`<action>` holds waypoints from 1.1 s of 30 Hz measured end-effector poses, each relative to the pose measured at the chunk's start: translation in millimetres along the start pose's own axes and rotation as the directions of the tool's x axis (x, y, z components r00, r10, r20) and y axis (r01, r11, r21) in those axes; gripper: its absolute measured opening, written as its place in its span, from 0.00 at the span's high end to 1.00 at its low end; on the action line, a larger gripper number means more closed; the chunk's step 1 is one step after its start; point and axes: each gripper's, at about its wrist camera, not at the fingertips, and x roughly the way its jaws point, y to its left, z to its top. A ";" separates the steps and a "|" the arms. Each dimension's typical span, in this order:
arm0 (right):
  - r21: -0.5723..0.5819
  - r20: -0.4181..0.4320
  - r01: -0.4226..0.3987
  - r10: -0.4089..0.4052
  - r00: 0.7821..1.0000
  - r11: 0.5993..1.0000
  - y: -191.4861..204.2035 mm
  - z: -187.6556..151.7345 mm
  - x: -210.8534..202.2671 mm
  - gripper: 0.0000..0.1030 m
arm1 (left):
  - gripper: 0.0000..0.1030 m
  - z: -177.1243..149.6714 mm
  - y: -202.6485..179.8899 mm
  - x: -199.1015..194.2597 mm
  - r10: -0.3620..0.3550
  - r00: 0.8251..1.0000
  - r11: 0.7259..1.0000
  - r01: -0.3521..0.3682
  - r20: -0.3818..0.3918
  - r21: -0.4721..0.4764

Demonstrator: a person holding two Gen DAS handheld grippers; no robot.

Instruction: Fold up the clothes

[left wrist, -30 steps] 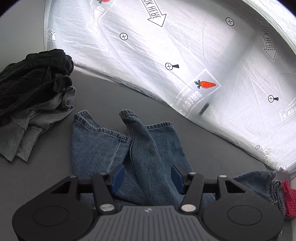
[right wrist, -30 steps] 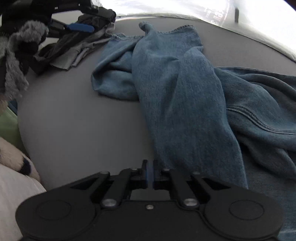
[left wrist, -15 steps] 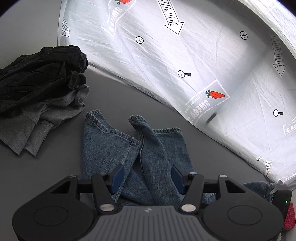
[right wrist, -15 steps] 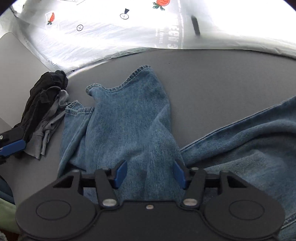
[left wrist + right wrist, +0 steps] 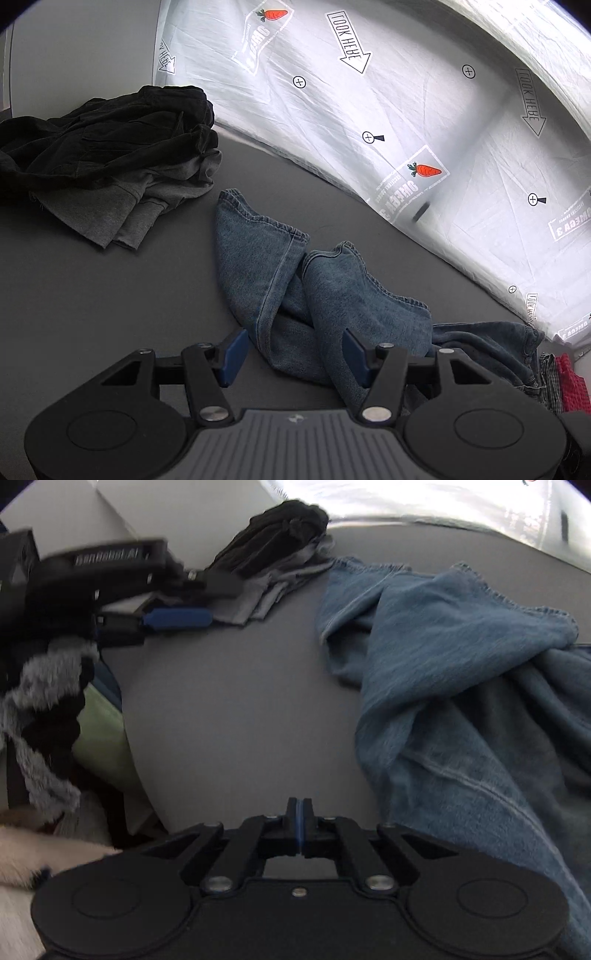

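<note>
Blue jeans (image 5: 332,295) lie crumpled on the grey table (image 5: 110,295), cuffs pointing toward the far side. My left gripper (image 5: 295,354) stands open low over them. One trouser leg runs between its blue pads (image 5: 232,354), and the pads do not press on it. In the right wrist view the jeans (image 5: 461,664) fill the right half. My right gripper (image 5: 300,823) is shut with nothing between its pads, above bare table (image 5: 229,720) just left of the denim. The left gripper (image 5: 192,602) shows blurred at the upper left of that view.
A heap of black and grey clothes (image 5: 110,155) sits at the table's far left. A white printed sheet (image 5: 369,110) covers the area behind the table. Red checked cloth (image 5: 569,380) lies by the jeans' waist. A furry grey-black sleeve (image 5: 44,709) and green fabric (image 5: 99,738) hang beyond the near-left edge.
Half a second ago the right gripper stood open over a trouser leg; now it is shut and has swung left over bare table. The left gripper slid sideways, still open, and the cuffs shifted.
</note>
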 end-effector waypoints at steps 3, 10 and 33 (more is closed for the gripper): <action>-0.035 -0.026 0.053 -0.054 0.998 0.998 17.5 -21.2 -2.8 0.92 | 0.44 -14.9 11.8 -13.8 0.018 1.000 1.000 -0.018 -0.009 -0.020; 0.463 0.262 0.072 -0.214 0.941 0.883 -66.0 17.4 -44.1 0.39 | 0.43 -39.3 32.9 -27.2 0.038 0.997 0.998 -0.041 -0.063 -0.053; -0.305 -0.033 -0.099 0.093 0.995 0.947 118.9 8.0 52.6 0.91 | 0.40 -0.5 75.3 -64.0 0.123 0.985 0.990 -0.113 0.123 -0.083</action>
